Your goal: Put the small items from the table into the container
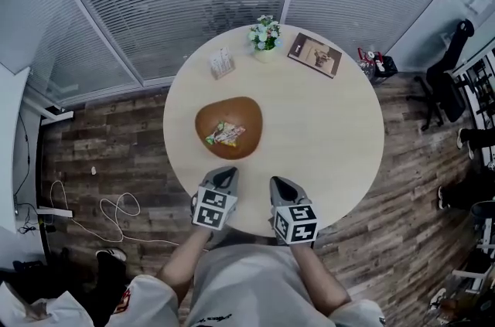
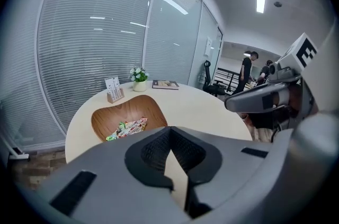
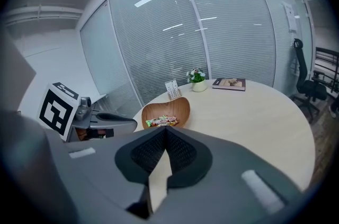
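Small items (image 1: 224, 134) all inside the wooden container (image 1: 249, 113) on the table (image 1: 325, 132); seemingly nothing left to move. Left gripper (image 1: 225, 175) and right gripper (image 1: 279, 184) fully closed, empty, at the near table edge.

Left gripper (image 2: 169, 132) has jaws pressed together w/ nothing btwn them, above the near edge of a round table (image 2: 204, 109); just ahead sits a wooden bowl (image 2: 108, 117) w/ snack packets (image 2: 128, 127) inside. At the table's far side: card holder (image 2: 114, 89), flower pot (image 2: 139, 75), book (image 2: 166, 84). Right gripper (image 2: 233, 104) w/ marker cube (image 2: 302, 53) shows at right, people (image 2: 247, 70) standing in bkgd.
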The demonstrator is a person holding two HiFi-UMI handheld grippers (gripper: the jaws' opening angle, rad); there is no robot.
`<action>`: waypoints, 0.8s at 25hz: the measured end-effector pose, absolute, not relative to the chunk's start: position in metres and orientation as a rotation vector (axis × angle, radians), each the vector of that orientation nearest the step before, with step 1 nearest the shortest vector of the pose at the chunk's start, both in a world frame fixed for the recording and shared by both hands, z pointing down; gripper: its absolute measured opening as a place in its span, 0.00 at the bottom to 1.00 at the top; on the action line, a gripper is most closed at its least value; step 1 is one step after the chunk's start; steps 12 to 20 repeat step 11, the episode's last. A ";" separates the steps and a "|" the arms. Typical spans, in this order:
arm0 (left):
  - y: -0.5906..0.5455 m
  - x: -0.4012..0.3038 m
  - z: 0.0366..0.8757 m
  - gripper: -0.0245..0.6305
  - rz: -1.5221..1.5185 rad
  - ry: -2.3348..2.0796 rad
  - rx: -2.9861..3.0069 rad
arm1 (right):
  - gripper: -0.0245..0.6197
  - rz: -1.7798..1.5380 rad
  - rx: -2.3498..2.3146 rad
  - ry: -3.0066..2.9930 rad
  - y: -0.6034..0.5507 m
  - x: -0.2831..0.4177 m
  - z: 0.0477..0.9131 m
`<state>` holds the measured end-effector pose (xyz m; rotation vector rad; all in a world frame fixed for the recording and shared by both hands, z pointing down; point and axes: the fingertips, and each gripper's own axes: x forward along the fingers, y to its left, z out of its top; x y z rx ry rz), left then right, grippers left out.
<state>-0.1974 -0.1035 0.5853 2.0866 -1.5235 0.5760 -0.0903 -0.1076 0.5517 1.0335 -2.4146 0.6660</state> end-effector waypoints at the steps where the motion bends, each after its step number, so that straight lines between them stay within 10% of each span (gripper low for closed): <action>1: -0.103 -0.196 0.585 0.04 0.575 -1.521 2.087 | 0.04 0.664 1.035 -2.413 -0.107 -0.089 0.551; 20: -0.102 -0.189 0.585 0.04 0.569 -1.501 2.094 | 0.04 0.656 1.040 -2.415 -0.106 -0.085 0.549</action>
